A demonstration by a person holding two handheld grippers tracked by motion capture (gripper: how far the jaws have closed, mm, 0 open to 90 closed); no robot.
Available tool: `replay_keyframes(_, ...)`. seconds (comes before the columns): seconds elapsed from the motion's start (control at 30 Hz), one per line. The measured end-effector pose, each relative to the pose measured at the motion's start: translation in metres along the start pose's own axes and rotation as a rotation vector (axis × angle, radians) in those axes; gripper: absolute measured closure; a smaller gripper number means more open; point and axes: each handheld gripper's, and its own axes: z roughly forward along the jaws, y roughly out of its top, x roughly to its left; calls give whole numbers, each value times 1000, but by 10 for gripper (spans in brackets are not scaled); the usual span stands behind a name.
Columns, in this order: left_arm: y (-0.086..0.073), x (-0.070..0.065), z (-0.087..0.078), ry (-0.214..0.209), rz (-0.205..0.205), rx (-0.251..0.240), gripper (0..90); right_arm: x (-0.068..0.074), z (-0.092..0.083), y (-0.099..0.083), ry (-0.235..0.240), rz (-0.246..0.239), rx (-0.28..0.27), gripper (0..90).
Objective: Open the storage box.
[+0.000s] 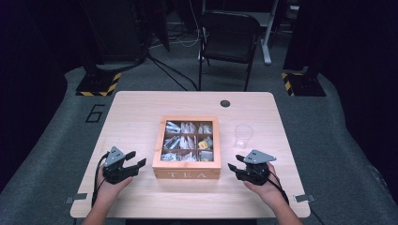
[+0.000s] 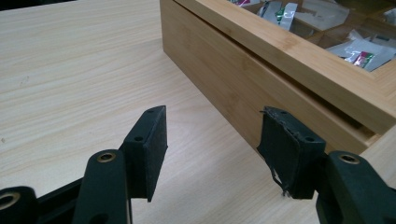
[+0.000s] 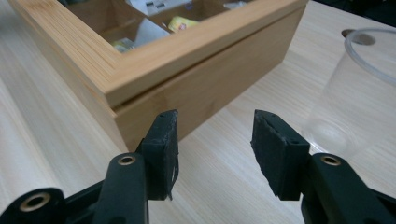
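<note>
A wooden tea box (image 1: 186, 174) marked TEA stands at the middle of the table, its glass lid down over compartments of tea bags (image 1: 187, 140). My left gripper (image 1: 137, 158) is held just left of the box's front corner, open, with nothing between its jaws. In the left gripper view the gripper (image 2: 215, 121) points at the box's side wall (image 2: 224, 70). My right gripper (image 1: 235, 162) is held just right of the box, also open and empty. In the right gripper view the gripper (image 3: 215, 119) faces the box corner (image 3: 205, 88), with a clear plastic cup (image 3: 355, 98) to the right.
The clear cup (image 1: 243, 136) stands upright right of the box, beyond my right gripper. A dark round hole (image 1: 225, 103) sits near the far edge of the light wooden table (image 1: 136, 117). A black chair (image 1: 230, 35) stands on the floor behind the table.
</note>
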Motion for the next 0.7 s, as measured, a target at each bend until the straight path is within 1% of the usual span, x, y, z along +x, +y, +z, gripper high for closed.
replay_keyframes(0.13,0,-2,-4,-9,-5,-13,419,7,-6,6,21,-4,-33,517)
replay_keyframes(0.17,0,-2,-5,-15,-6,-9,419,9,-7,7,27,-8,-41,518)
replay_keyframes(0.27,0,-4,-7,-20,-8,-20,430,15,-8,9,42,-28,-43,523)
replay_keyframes(0.33,1,-5,-7,-20,-6,-24,434,18,-7,10,59,-34,-39,526)
replay_keyframes(0.37,1,-6,-7,-22,-1,-17,434,18,-7,10,59,-34,-39,526)
replay_keyframes(0.43,1,-7,-7,-19,8,-18,435,21,-5,10,83,-41,-36,532)
replay_keyframes(0.6,1,-6,-7,-20,10,-22,434,22,-2,8,105,-30,-20,543)
replay_keyframes(0.67,1,-6,-7,-20,10,-21,434,23,0,8,114,-32,-11,554)
replay_keyframes(0.7,1,-6,-6,-18,10,-22,434,24,1,8,127,-36,-9,560)
